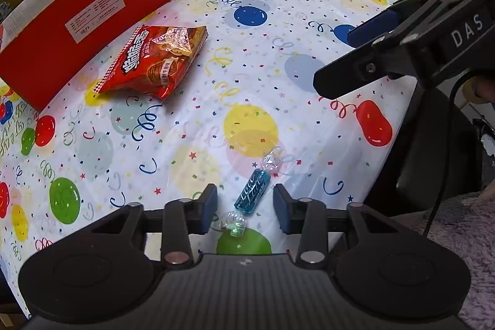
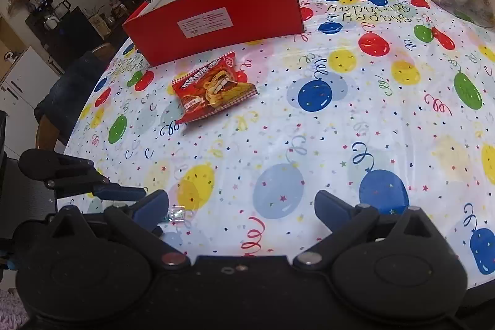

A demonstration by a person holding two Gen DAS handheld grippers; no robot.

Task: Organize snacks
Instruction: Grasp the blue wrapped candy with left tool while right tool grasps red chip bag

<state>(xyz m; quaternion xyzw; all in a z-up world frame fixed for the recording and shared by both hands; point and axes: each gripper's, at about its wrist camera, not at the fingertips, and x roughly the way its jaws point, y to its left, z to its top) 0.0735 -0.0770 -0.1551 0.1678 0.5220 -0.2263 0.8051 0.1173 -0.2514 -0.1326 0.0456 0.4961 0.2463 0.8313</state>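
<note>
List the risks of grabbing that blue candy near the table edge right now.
1. The blue candy lies slantwise between the left gripper pads, untouched; closing may catch only its twisted wrapper end and let it slip.
2. It sits close to the table edge, so a nudge could push it off.
3. The right gripper, open and empty, hovers close by; the two tools may bump.
</note>
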